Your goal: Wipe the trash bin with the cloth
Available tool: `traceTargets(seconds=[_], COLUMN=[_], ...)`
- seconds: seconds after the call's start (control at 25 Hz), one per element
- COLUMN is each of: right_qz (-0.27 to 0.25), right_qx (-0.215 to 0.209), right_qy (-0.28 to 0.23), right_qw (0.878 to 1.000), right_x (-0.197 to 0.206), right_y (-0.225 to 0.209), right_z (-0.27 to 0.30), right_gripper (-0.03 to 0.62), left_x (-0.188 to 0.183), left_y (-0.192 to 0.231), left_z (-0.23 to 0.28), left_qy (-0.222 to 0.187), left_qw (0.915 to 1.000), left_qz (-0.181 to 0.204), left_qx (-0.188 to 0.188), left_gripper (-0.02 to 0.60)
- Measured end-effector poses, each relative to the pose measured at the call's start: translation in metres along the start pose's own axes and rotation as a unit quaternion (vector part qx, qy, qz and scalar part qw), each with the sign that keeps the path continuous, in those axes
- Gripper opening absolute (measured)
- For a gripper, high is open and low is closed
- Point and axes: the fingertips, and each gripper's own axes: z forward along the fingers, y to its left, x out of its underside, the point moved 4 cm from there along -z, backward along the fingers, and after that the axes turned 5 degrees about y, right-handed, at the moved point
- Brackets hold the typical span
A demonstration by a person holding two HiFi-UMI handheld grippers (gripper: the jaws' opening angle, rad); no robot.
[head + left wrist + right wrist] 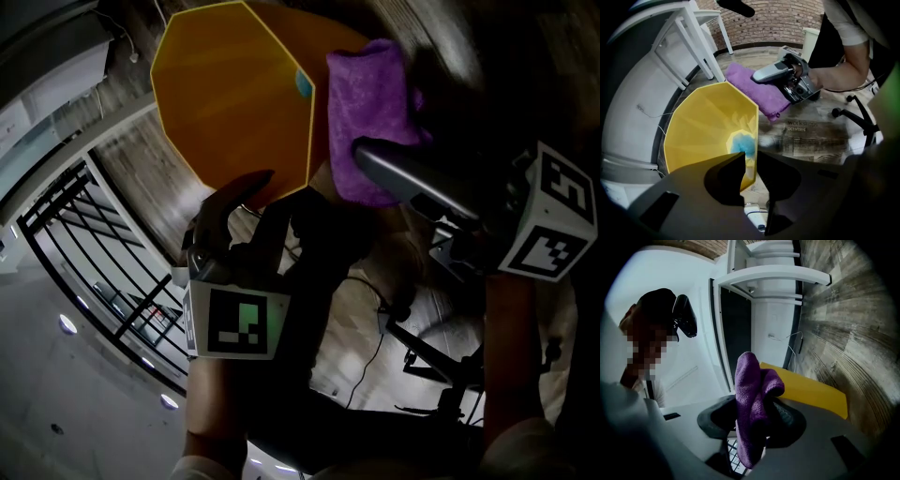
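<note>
The yellow trash bin [234,103] lies tilted, its open mouth toward the left gripper view, with a blue patch [743,143] deep inside. My left gripper [750,173] points down at its rim [752,140]; the thin yellow wall stands between the jaws and they are shut on it. In the head view the left gripper [262,199] sits at the bin's lower edge. My right gripper [752,408] is shut on the purple cloth [750,404], which stands up folded between the jaws. The cloth [370,103] hangs beside the bin's right side, and the bin [806,387] lies just behind it.
White table legs [693,33] and a white cabinet [773,310] stand behind the bin. An office chair base [858,112] is at the right, a power strip [754,213] lies under the left jaws. A black railing [103,253] runs at left, a cable [375,347] on the floor.
</note>
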Motion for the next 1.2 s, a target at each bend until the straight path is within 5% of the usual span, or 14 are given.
traceTargets(seconds=[0.28, 0.6, 1.2], right_qz=[-0.019, -0.001, 0.03], right_qx=[-0.027, -0.002, 0.087], right_qy=[-0.005, 0.039, 0.068], right_qw=[0.999, 0.999, 0.993], right_x=[-0.009, 0.016, 0.029], right_y=[0.017, -0.007, -0.086], right_z=[0.009, 0.001, 0.003], right_gripper=[0.167, 0.167, 0.167], left_x=[-0.01, -0.014, -0.009], left_y=[-0.013, -0.028, -0.028], left_z=[-0.005, -0.008, -0.008], left_qy=[-0.025, -0.02, -0.029], left_qw=[0.9995, 0.9974, 0.9967], left_qz=[0.017, 0.059, 0.056], left_qx=[0.014, 0.034, 0.051], left_gripper=[0.034, 0.027, 0.026])
